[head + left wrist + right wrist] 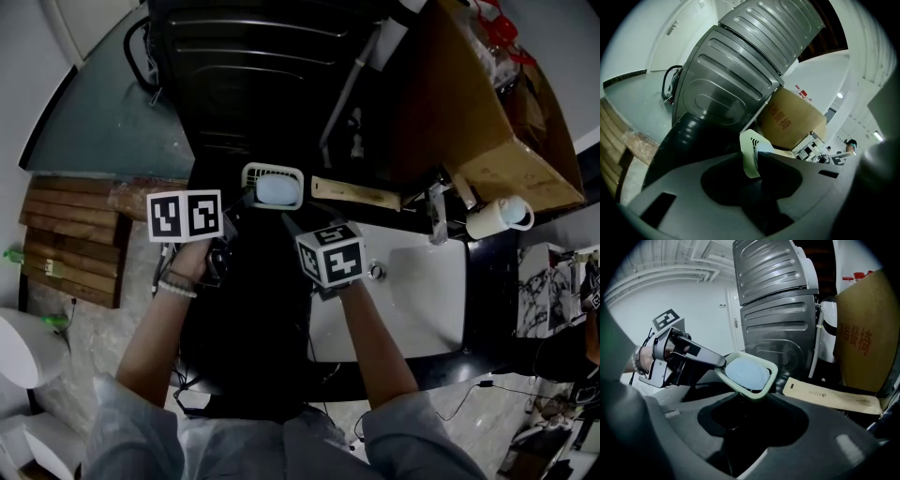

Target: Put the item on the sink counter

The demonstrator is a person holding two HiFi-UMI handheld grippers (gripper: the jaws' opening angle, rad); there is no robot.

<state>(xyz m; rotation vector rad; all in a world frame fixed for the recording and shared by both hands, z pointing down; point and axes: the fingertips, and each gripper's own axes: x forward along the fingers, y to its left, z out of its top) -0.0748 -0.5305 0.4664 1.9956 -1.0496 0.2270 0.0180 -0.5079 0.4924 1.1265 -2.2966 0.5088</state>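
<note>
Soap dish (272, 170), one, pale green, one blue soap bar (277, 190) in it, is up in the air. Left gripper (246, 199) clamps its rim. Right gripper (291, 225) sits just below its near rim, jaw gap too dark to read. One washer (272, 75) and one cardboard box (469, 103) are behind, one sink (412, 281) to the right.

two grippers: left gripper (240, 200), right gripper (292, 225). two marker cubes (185, 215), one behind each pair of jaws. one soap dish (273, 186) between the left jaws, just ahead of the right jaws. one pale blue soap (747, 372) in it. one washing machine (773, 310) beyond both pairs of jaws. one cardboard box (867, 333) and one flat tan packet (829, 397) right of the right jaws. one sink basin (422, 281) and one white mug (497, 217) right of them too. one stack of wooden planks (70, 239) left of the left jaws.
</note>
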